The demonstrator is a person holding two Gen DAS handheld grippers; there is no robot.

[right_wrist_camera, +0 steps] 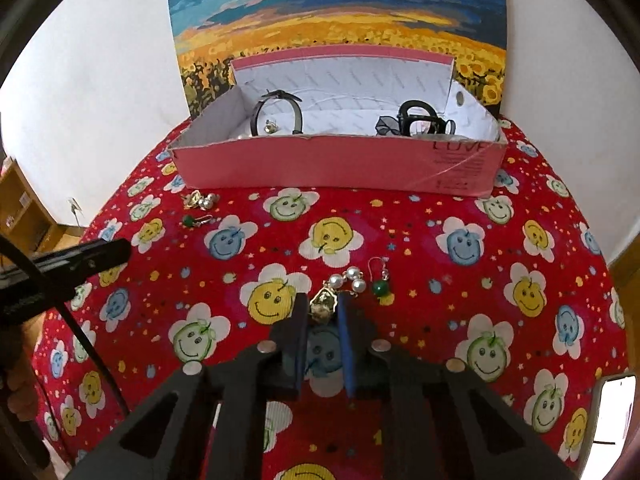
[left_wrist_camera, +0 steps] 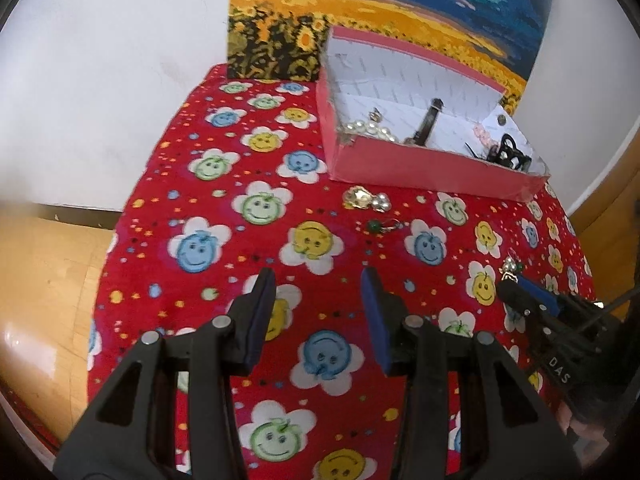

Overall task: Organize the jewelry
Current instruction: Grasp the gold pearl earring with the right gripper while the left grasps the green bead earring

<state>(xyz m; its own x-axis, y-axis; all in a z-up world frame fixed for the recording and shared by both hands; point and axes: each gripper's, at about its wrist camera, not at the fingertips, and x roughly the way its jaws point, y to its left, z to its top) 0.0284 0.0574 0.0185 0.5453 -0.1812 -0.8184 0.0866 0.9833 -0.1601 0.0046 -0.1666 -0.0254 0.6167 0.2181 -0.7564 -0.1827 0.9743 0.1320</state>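
Right gripper (right_wrist_camera: 323,312) fingers straddle the gold pearl earring (right_wrist_camera: 325,304) at lower centre, not visibly clamped; risk: thin piece slips flat on the cloth-covered counter (right_wrist_camera: 440,320) or snags green earring (right_wrist_camera: 380,286); left gripper (left_wrist_camera: 318,284) spread, empty

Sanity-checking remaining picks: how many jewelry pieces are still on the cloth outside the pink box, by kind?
Gold-and-pearl drop earrings: 2
Green-bead hook earrings: 2
Total: 4, all on the red flower-print cloth in front of the pink cardboard box.
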